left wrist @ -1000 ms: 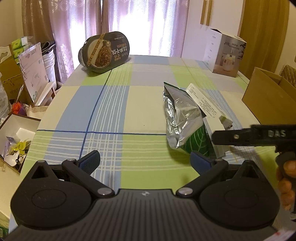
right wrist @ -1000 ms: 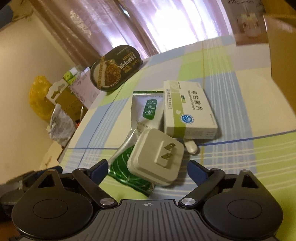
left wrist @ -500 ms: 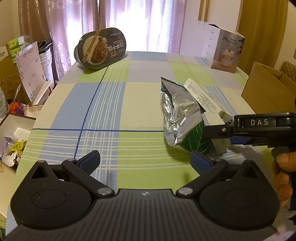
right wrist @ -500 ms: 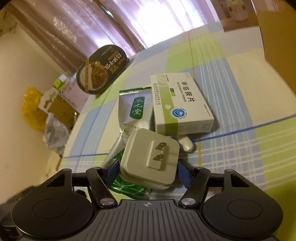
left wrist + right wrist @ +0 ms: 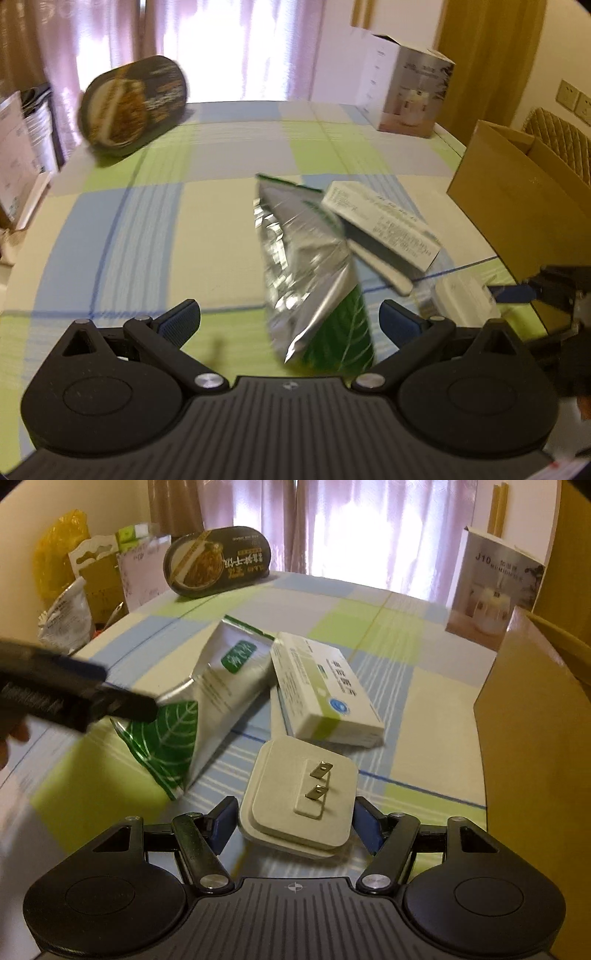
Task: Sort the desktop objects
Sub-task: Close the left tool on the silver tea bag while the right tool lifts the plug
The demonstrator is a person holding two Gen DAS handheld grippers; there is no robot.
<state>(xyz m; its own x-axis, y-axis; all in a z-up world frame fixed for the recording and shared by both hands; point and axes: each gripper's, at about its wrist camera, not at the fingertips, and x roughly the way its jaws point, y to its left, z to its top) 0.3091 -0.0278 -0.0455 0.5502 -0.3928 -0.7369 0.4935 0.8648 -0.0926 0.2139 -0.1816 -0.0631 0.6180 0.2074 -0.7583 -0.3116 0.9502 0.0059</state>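
My right gripper (image 5: 295, 821) is shut on a white plug adapter (image 5: 299, 797), prongs facing up, just above the checked tablecloth (image 5: 424, 701). Beyond it lie a white-and-green medicine box (image 5: 325, 698) and a silver-green foil pouch (image 5: 207, 701), the box leaning on the pouch. My left gripper (image 5: 290, 325) is open, and the pouch (image 5: 306, 280) has its near end between the two fingers. In the left wrist view the right gripper (image 5: 517, 295) and the adapter (image 5: 461, 299) show at the right edge. The left gripper (image 5: 122, 698) reaches in from the left beside the pouch.
A dark oval noodle bowl (image 5: 133, 107) stands on edge at the table's far left. A white humidifier box (image 5: 406, 96) stands at the far right. An open cardboard box (image 5: 535, 738) sits right of the table. Cluttered bags and boxes (image 5: 74, 602) are stacked beyond the left edge.
My right gripper has gone from open to shut on the plug adapter and drawn it away from the pouch and box. My left gripper has moved forward until its fingers flank the pouch.
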